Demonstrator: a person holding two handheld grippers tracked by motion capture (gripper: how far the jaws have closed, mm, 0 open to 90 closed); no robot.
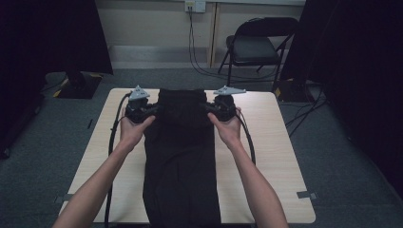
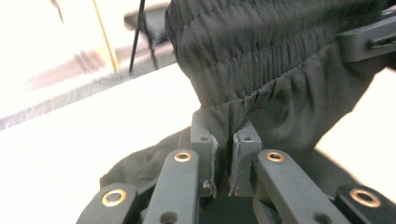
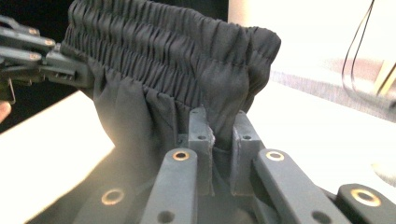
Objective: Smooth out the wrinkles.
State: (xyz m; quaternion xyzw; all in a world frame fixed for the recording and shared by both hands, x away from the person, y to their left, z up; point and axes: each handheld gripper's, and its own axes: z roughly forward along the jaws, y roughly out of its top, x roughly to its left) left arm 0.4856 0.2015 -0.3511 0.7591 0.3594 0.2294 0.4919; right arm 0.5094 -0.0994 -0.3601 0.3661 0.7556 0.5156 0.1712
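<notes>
a pale wooden table (image 1: 275, 156) carries a pair of black trousers (image 1: 183, 161), laid flat down its middle. their long axis runs from the near edge, where the legs reach or overhang the table's front, to the far side, where the waistband (image 1: 180, 95) points away from the person. the cloth is dark, thin and smooth over the legs, and the waistband is elastic, gathered into fine ribs with rows of stitching (image 3: 154, 60).

the left tongs (image 1: 153, 110) sit at the left end of the waistband, held in the left hand (image 1: 132, 128). in the left gripper view the left tongs (image 2: 224, 158) are closed down to a narrow slot with a fold of black cloth pinched between the jaws, just under the gathered band.

the right tongs (image 1: 209, 108), in the right hand (image 1: 230, 128), are at the waistband's right end. in the right gripper view the right tongs (image 3: 219, 144) are likewise nearly closed, gripping the cloth below the band. the waistband seems lifted a little off the table between them, though the dim high view leaves that unsure.
</notes>
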